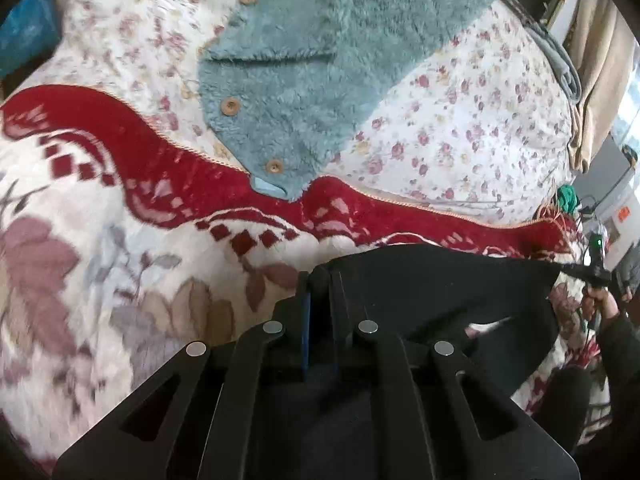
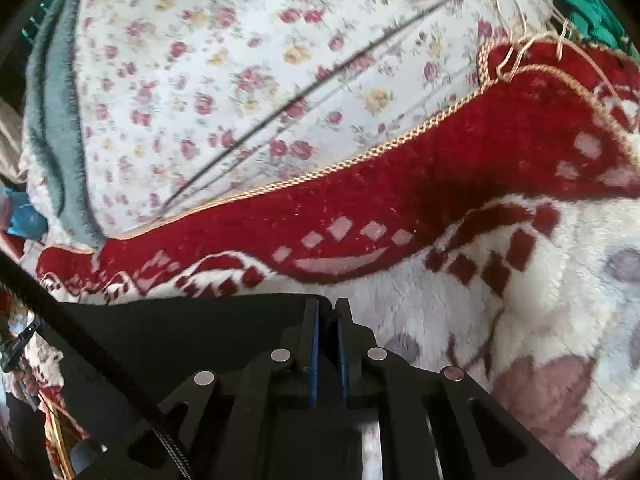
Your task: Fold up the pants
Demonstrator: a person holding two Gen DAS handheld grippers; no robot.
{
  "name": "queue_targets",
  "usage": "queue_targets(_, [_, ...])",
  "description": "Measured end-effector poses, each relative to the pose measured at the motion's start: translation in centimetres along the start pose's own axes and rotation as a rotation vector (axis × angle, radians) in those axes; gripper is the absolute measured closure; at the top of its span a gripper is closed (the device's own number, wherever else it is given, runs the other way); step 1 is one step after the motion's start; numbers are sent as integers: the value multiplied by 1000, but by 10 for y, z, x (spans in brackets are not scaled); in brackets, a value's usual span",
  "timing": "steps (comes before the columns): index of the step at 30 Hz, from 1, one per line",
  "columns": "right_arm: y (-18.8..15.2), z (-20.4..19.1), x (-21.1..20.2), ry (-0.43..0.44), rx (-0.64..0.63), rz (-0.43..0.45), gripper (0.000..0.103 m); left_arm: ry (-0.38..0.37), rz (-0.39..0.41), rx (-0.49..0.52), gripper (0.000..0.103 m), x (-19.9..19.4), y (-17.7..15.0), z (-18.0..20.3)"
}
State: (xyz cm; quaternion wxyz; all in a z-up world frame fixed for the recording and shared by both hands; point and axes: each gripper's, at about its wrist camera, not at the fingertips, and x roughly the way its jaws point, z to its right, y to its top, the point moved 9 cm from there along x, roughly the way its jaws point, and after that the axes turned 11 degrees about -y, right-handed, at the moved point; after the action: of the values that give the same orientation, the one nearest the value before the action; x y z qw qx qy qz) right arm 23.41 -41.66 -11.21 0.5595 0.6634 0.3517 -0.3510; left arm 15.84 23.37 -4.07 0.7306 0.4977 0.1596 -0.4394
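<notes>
Both clamped on the black pants [image 1: 440,292] stretched taut between left gripper [image 1: 320,276] and right gripper [image 2: 328,304], just above the blanket [image 1: 120,280]; best lifted level, edge kept tight, before folding over.

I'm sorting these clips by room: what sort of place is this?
Most likely a bedroom: the work surface looks like a bed, spread with a red-bordered plush blanket over a floral sheet, a fuzzy teal garment lying on it.
</notes>
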Motion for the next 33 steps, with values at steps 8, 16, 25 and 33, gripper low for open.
queue_targets(8, [-51, -10, -49, 47, -106, 10, 96, -15, 70, -67, 97, -48, -56, 3])
queue_targets(16, [-119, -3, -54, 46, -209, -51, 96, -72, 94, -261, 97, -53, -128, -36])
queue_targets(25, [-142, 9, -23, 19, -197, -130, 96, -103, 127, -387, 97, -46, -161, -54])
queue_targets(33, [-151, 8, -20, 10, -228, -149, 96, -77, 195, -565, 97, -51, -184, -99])
